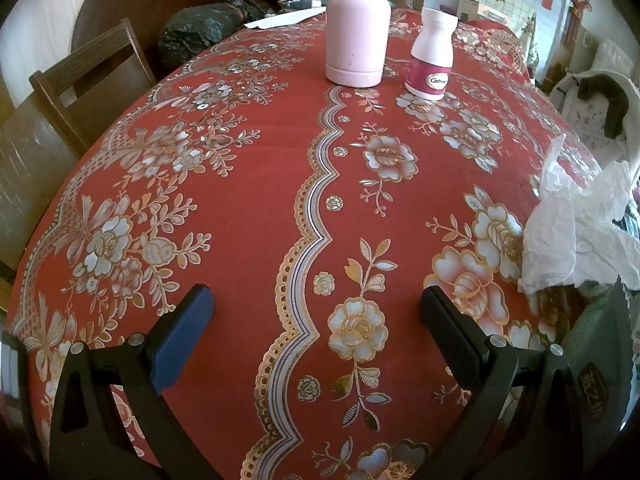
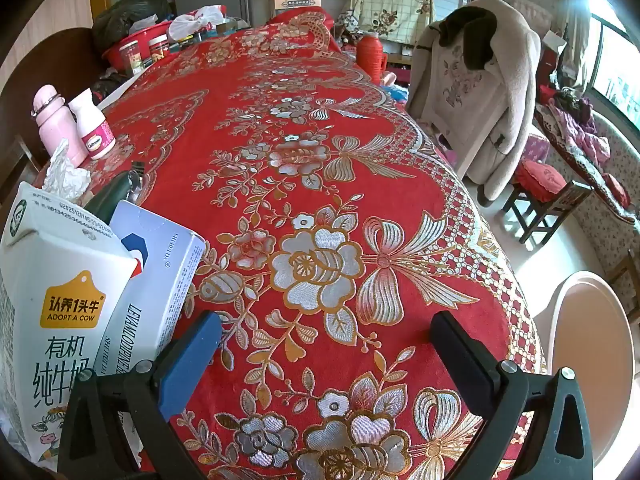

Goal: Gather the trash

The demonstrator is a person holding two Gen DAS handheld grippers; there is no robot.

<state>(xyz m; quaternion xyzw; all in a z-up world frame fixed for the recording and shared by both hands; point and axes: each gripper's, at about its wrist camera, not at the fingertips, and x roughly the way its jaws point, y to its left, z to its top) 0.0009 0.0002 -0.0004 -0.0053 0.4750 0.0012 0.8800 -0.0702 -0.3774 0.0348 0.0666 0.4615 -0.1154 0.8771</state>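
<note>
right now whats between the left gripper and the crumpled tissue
Only bare floral tablecloth. In the left wrist view the open left gripper has nothing between its fingers, and the crumpled tissue lies off toward the picture's right edge.

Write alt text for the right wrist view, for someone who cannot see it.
An open tool hovers empty over a red floral tablecloth. A white milk carton and a white medicine box stand at the left, with a crumpled tissue, pink flask and pill bottle behind.
</note>
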